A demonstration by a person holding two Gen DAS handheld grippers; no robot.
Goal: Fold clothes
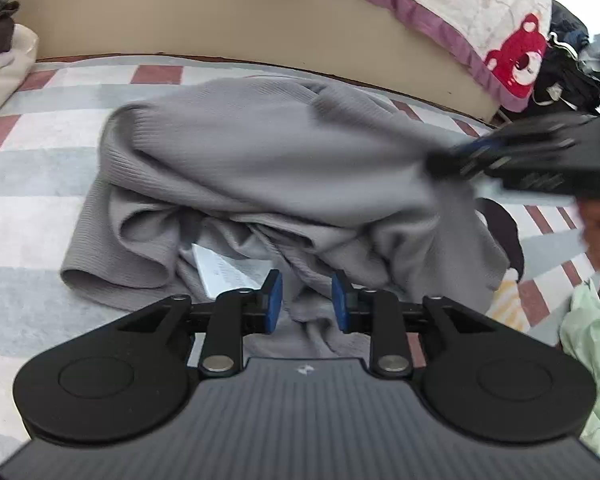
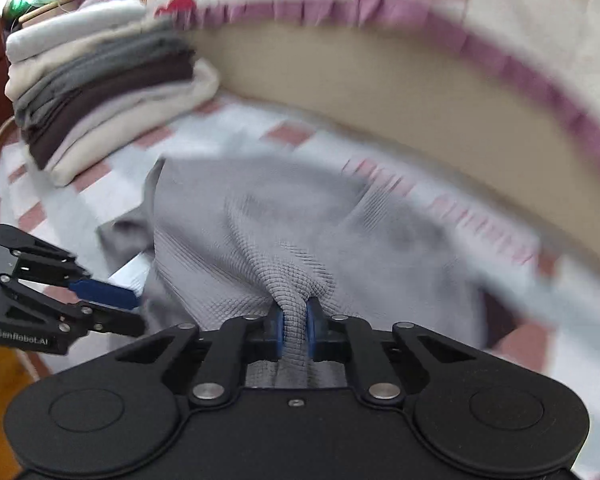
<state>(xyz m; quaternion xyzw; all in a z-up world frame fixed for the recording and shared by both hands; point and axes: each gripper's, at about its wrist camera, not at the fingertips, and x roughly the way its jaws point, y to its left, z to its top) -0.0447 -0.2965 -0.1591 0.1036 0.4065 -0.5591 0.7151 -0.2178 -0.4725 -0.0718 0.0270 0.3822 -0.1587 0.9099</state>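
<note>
Grey ribbed garment [image 1: 260, 152], rumpled on checked cover [image 1: 40, 168]. Right gripper [image 2: 295, 326] pinches a fold, apparently mid-motion; left gripper [image 1: 306, 300] gapes, empty. Advice: draw edges taut, align hems.

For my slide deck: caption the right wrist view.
Right gripper pinches a fold of the grey ribbed garment on the checked sheet, beside stacked folded clothes.

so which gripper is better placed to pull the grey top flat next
Right. The right gripper is clamped on the grey top; the left gripper is open, gripping nothing.
</note>
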